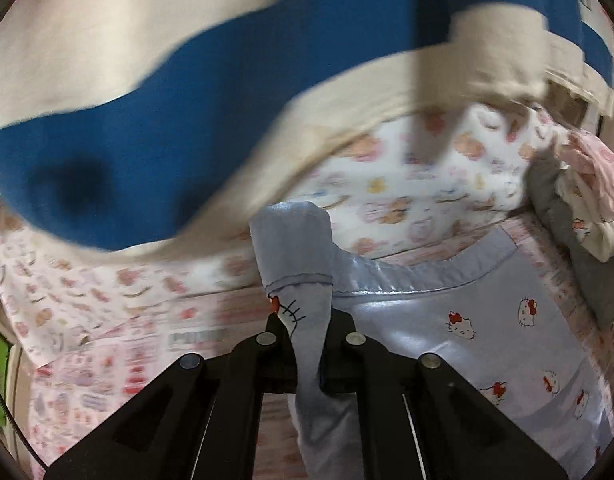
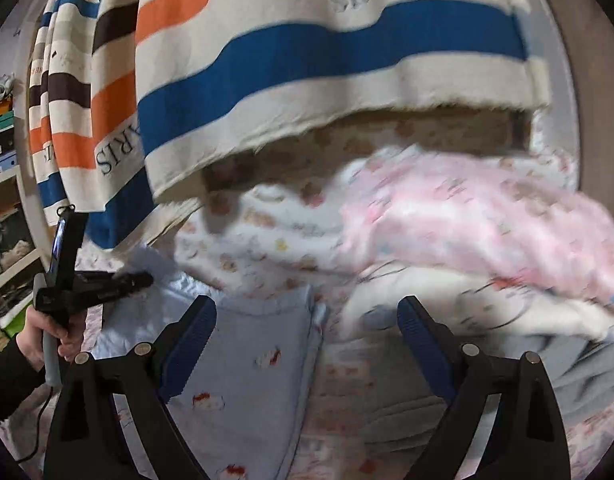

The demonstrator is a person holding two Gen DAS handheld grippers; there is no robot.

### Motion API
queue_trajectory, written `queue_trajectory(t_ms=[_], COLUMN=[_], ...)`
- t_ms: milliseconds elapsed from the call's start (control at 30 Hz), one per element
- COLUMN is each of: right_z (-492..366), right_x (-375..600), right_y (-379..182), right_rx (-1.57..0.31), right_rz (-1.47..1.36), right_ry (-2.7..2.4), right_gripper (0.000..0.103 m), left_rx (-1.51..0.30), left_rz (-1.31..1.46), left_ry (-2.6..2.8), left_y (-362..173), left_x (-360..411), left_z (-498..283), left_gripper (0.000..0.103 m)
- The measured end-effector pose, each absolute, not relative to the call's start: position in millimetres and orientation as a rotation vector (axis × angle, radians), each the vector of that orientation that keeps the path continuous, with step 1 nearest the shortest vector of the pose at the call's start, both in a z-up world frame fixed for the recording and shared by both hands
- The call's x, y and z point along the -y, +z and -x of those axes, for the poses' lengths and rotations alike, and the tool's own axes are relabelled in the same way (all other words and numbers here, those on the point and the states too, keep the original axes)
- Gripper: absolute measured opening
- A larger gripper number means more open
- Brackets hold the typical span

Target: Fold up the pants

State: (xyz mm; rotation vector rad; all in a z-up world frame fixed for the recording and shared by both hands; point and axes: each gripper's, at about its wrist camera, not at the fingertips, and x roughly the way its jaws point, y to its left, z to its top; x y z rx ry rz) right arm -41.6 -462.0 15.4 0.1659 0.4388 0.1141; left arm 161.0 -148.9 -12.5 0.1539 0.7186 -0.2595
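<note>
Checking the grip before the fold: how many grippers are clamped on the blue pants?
1. The left gripper is shut on a pinched fold of the blue pants; the right gripper stands open over them, empty.

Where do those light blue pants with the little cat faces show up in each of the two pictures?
Left wrist view: the pants fill the lower right, one corner pinched in the left gripper.
Right wrist view: lower left of centre, by the open right gripper.
Shared landmark: the striped towel hanging above.

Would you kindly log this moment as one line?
left hand-held gripper: shut on blue pants | right hand-held gripper: open, empty | stage: fold begun
</note>
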Motion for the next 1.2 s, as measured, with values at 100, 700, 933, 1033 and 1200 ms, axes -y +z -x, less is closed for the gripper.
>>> queue_trajectory(t_ms=[100, 700, 933, 1033, 1200], right_z=[25, -130, -134, -130, -127], right_x=[445, 364, 375, 385, 399], right_y=[14, -39, -52, -51, -51], right_rx=[-0.515, -0.864, -0.910, -0.917, -0.922], right_rz=[-0.148, 0.079, 0.012, 0.023, -0.004], right_ry=[0.154, 0.245, 0.223, 0.159, 0.126], right_gripper=[0.093, 0.042, 0.003, 0.002, 0.001], left_rx=[-0.762, -0.785, -0.810, -0.816, -0.821], left_rz=[-0.118, -0.149, -0.110, -0.108, -0.120], left_ry=[-0.233, -0.229, -0.235, -0.242, -0.256], left_y=[-21, -44, -47, -46, -45], left_x=[122, 111, 108, 110, 118], left_z=[-171, -180, -187, -195, -215], left_gripper=[0.005, 0.009, 0.009, 0.009, 0.013])
